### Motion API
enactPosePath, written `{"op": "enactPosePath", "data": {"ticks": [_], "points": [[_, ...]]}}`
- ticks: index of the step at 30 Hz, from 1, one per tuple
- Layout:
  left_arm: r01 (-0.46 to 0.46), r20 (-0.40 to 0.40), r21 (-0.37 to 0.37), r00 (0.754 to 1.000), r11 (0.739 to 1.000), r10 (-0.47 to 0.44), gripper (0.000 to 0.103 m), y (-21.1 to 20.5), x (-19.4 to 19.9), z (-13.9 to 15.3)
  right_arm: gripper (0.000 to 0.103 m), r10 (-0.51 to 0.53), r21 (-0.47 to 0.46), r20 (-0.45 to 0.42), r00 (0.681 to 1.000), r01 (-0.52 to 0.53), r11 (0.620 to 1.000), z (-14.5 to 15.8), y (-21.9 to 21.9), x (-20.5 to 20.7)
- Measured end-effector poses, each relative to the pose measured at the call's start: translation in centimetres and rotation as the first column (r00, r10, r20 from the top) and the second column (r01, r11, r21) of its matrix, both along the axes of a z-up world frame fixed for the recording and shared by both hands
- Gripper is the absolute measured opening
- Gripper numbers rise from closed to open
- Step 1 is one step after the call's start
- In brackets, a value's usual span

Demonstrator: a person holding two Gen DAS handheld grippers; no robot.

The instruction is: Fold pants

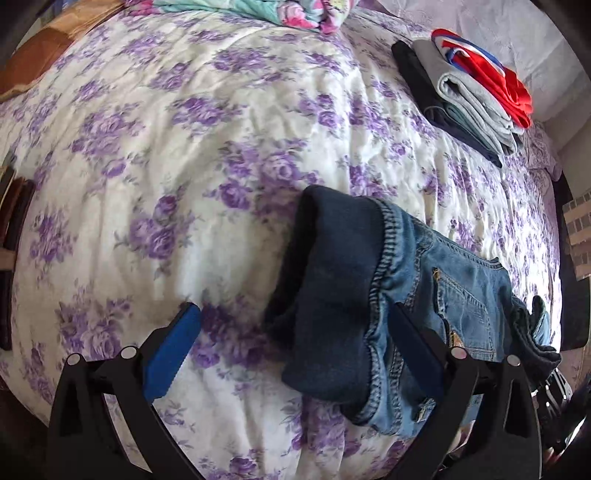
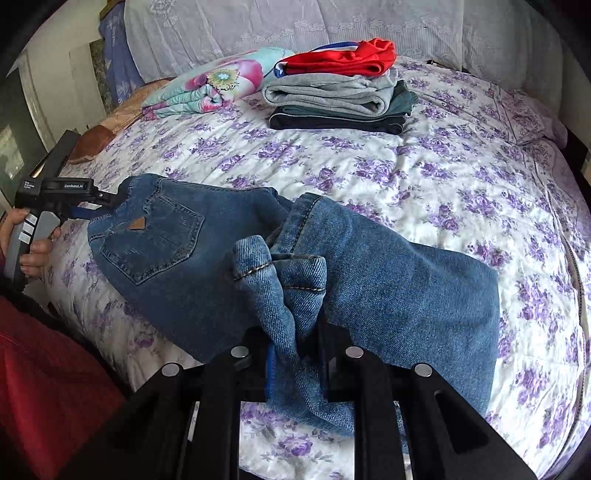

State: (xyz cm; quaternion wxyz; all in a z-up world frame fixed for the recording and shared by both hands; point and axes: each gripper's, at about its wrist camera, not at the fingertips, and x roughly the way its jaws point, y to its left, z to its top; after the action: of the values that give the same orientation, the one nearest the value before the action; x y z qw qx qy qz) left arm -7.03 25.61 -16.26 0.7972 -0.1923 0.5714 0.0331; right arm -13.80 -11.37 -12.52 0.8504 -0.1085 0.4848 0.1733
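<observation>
Blue denim jeans (image 2: 388, 295) with a dark fleece lining (image 1: 325, 280) lie partly lifted over the floral bed. My right gripper (image 2: 295, 365) is shut on the bunched leg hems (image 2: 280, 280) close to the camera. My left gripper (image 1: 291, 332) stands wide open at the waistband end: its left finger (image 1: 173, 343) is over bare bedspread, its right finger (image 1: 417, 350) lies against the denim. In the right wrist view the left gripper (image 2: 103, 206) shows at the jeans' waist, beside the back pocket (image 2: 155, 236).
A stack of folded clothes (image 2: 340, 96), red on top, then grey and dark, sits at the far side of the bed (image 1: 166, 147). A folded floral quilt (image 2: 207, 85) lies beside it. Pillows (image 2: 295, 26) line the headboard. The person's red sleeve (image 2: 44, 387) is at lower left.
</observation>
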Motion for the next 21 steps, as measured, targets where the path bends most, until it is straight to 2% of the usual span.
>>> {"op": "enactPosePath", "data": {"ticks": [2, 4, 5, 6, 8, 10, 11, 13, 14, 16, 17, 18, 19, 21], "points": [[-0.002, 0.002, -0.006, 1.0, 1.0, 0.002, 0.098, 0.0, 0.0, -0.1, 0.034, 0.073, -0.109, -0.1, 0.992, -0.084, 0.99, -2.5, 0.9, 0.3], [0.002, 0.002, 0.001, 1.0, 1.0, -0.002, 0.098, -0.1, 0.0, -0.2, 0.043, 0.156, -0.189, -0.084, 0.984, -0.17, 0.967, -2.4, 2.1, -0.7], [0.005, 0.002, 0.005, 1.0, 1.0, -0.005, 0.098, -0.2, 0.0, -0.1, 0.047, 0.172, -0.169, -0.117, 0.978, -0.19, 0.967, -1.7, 2.1, -0.8], [0.01, 0.003, 0.008, 1.0, 1.0, -0.01, 0.098, -0.2, 0.0, 0.0, 0.051, 0.181, -0.096, -0.155, 0.971, -0.197, 0.976, -0.5, 1.7, -0.8], [0.012, 0.013, 0.008, 1.0, 1.0, -0.012, 0.098, -0.2, -0.1, 0.3, 0.051, 0.172, 0.047, -0.14, 0.975, -0.167, 0.985, 2.4, 0.4, -0.9], [0.005, 0.015, -0.003, 1.0, 1.0, -0.005, 0.098, 0.0, -0.3, 0.4, 0.053, 0.091, 0.13, -0.061, 0.994, -0.082, 0.988, 5.0, -1.3, -0.4], [0.001, 0.014, -0.01, 1.0, 1.0, -0.001, 0.098, 0.1, -0.4, 0.4, 0.054, 0.025, 0.123, -0.026, 0.999, -0.022, 0.992, 5.4, -2.0, 0.2], [-0.009, 0.008, -0.025, 1.0, 1.0, 0.009, 0.098, 0.2, -0.6, 0.0, 0.054, -0.096, 0.028, 0.023, 0.995, 0.096, 0.995, 4.2, -2.6, 2.0], [-0.009, 0.004, -0.025, 1.0, 1.0, 0.009, 0.098, 0.2, -0.5, -0.1, 0.054, -0.127, -0.017, 0.011, 0.992, 0.128, 0.992, 2.6, -2.5, 3.0], [-0.001, -0.004, -0.01, 1.0, 1.0, 0.001, 0.098, -0.2, -0.5, -0.3, 0.058, -0.168, -0.124, -0.091, 0.982, 0.156, 0.98, -2.6, -1.7, 4.9], [0.006, -0.007, 0.0, 1.0, 1.0, -0.006, 0.098, -0.4, -0.4, -0.3, 0.058, -0.173, -0.137, -0.052, 0.984, 0.165, 0.977, -3.5, -1.2, 4.8], [0.015, -0.01, 0.002, 1.0, 1.0, -0.015, 0.098, -0.6, -0.4, -0.2, 0.058, -0.168, -0.152, -0.024, 0.985, 0.163, 0.975, -3.3, -0.9, 4.7], [0.022, -0.011, 0.002, 1.0, 1.0, -0.022, 0.098, -0.7, -0.4, -0.1, 0.058, -0.165, -0.17, -0.039, 0.986, 0.156, 0.973, -2.8, -0.8, 4.7], [0.034, -0.011, 0.0, 0.999, 0.999, -0.034, 0.098, -0.9, -0.6, 0.2, 0.058, -0.183, -0.121, -0.023, 0.983, 0.179, 0.976, -0.6, -1.6, 4.1]]}}
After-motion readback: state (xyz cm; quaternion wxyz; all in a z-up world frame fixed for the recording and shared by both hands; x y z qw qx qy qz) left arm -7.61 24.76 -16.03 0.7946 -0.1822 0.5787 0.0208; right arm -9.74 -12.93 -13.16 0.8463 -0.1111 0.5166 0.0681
